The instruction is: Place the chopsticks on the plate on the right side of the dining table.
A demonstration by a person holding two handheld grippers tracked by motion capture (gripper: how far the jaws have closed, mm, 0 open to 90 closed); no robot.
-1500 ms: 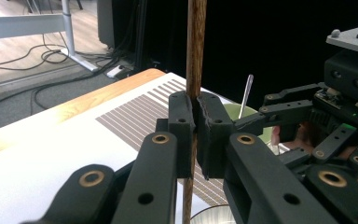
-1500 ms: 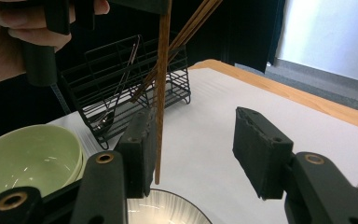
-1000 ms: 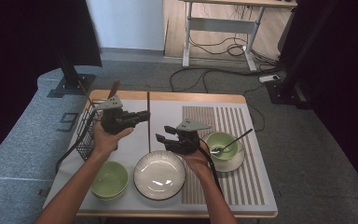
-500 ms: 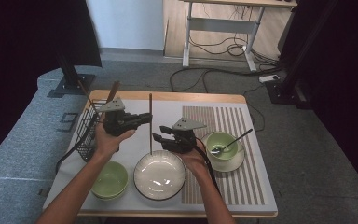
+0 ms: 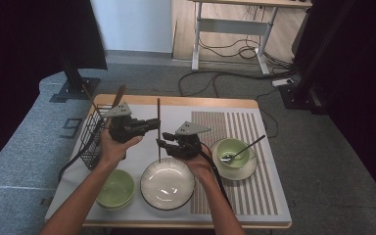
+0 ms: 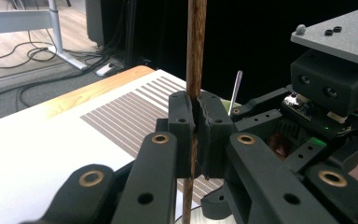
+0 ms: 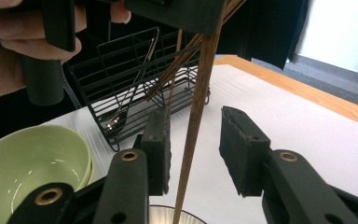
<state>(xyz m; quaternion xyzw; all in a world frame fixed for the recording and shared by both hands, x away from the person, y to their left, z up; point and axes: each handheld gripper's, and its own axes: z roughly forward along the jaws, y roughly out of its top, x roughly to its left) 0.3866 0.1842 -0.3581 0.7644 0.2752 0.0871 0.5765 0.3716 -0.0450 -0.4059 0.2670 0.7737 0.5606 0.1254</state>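
Observation:
A long brown wooden chopstick stands upright over the white mat. My left gripper is shut on it, and its pads clamp the chopstick from both sides. My right gripper faces it from the right, lower down on the stick. Its jaws have just been closing, with the chopstick between them, and a gap remains on each side, so the right gripper is open. The stick's lower end hangs over a white bowl.
A black wire basket with more chopsticks and a spoon stands at the table's left. A green bowl sits front left. Another green bowl with a spoon rests on a saucer on the striped mat at right.
The right gripper's jaws have narrowed around the chopstick, and that hand has edged slightly left toward it. The left gripper still holds the stick upright in the same place.

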